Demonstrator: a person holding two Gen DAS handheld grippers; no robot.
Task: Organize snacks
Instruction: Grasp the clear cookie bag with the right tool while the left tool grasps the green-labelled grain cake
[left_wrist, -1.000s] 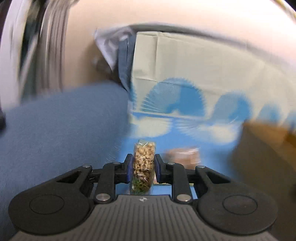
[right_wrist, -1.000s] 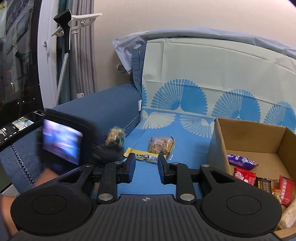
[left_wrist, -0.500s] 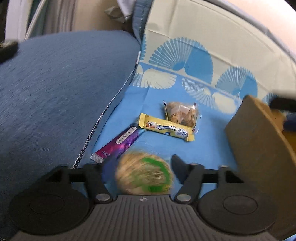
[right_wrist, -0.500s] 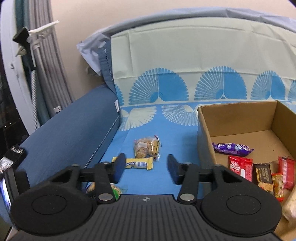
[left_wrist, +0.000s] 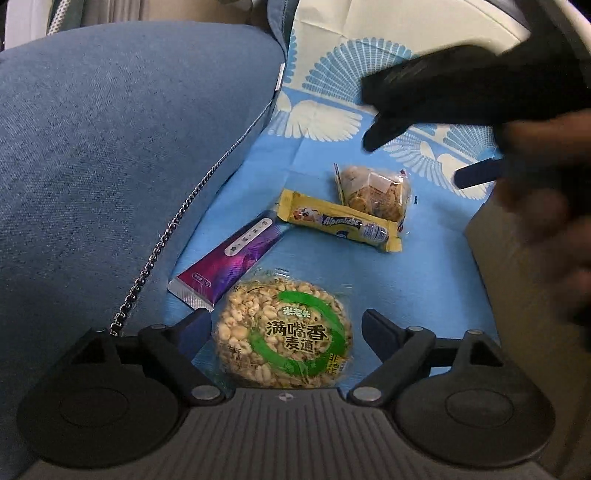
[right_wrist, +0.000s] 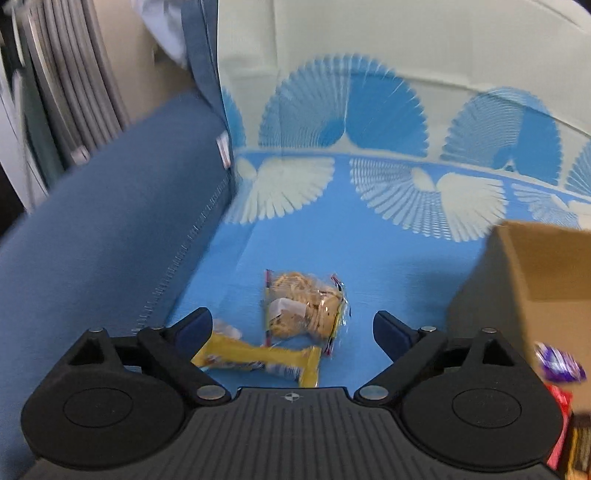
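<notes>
A round puffed-grain snack with a green ring label (left_wrist: 283, 334) lies flat on the blue cloth (left_wrist: 413, 280) between the wide-open jaws of my left gripper (left_wrist: 284, 325); nothing grips it. Beyond it lie a purple sachet (left_wrist: 232, 258), a yellow candy bar (left_wrist: 338, 221) and a clear bag of cookies (left_wrist: 375, 192). My right gripper (right_wrist: 293, 326) is open and empty, low over the cookie bag (right_wrist: 304, 306) and yellow bar (right_wrist: 258, 360). Its dark, blurred body shows in the left wrist view (left_wrist: 461, 85).
A cardboard box (right_wrist: 532, 280) stands at the right with several wrapped snacks inside, one of them purple (right_wrist: 559, 365). The blue sofa armrest (left_wrist: 110, 147) rises on the left, with a metal chain (left_wrist: 162, 243) along its seam. The patterned backrest cover (right_wrist: 369, 110) is behind.
My left gripper has opened and the round grain snack now lies flat on the cloth. My right gripper has opened wider and moved down and forward over the cookie bag.
</notes>
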